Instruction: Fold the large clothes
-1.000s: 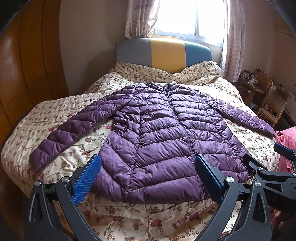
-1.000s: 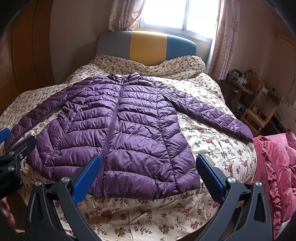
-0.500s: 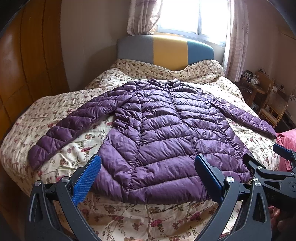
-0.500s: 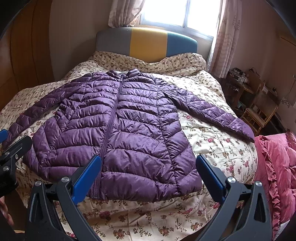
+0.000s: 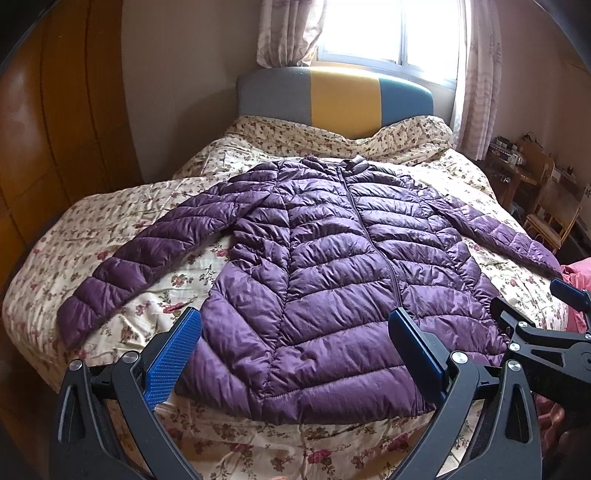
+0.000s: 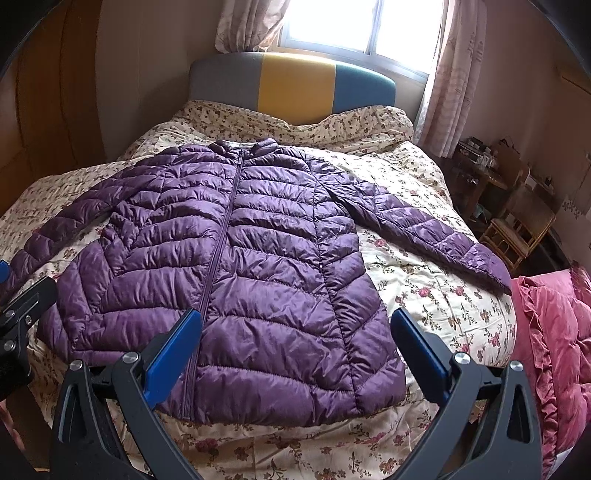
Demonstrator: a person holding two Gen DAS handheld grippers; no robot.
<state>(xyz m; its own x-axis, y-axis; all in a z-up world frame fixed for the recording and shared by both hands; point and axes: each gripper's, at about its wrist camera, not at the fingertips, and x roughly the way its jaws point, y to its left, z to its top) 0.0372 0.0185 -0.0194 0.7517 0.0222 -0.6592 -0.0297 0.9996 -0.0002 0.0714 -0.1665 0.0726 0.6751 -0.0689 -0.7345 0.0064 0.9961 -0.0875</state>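
Your left gripper (image 5: 293,352) hung over the foot of the bed (image 5: 110,206), jaws wide, nothing btwn them. Your right gripper (image 6: 295,350) sat the same way, jaws wide and empty, beside the left one; each showed at the edge of the other's view.

The jacket (image 5: 332,266), purple and quilted, lay flat on the flowered bedspread (image 6: 424,295), front up, zip closed, collar twd the headboard (image 6: 291,88), hem twd you. Both sleeves were spread out to the sides, angled down; the one on the right reached nearly to the bed's edge, next to a pink ruffled blanket (image 6: 554,350). Neither gripper touched the jacket; both were just short of the hem.

No bins or baskets in view; the bed was the only thing carrying anything, and on it were the bedspread and the jacket.

Bkgd: window (image 5: 391,29) w/ curtains behind the headboard, wooden wardrobe (image 5: 55,129) on the left, cluttered desk (image 6: 480,170) and a chair (image 6: 517,229) on the right.
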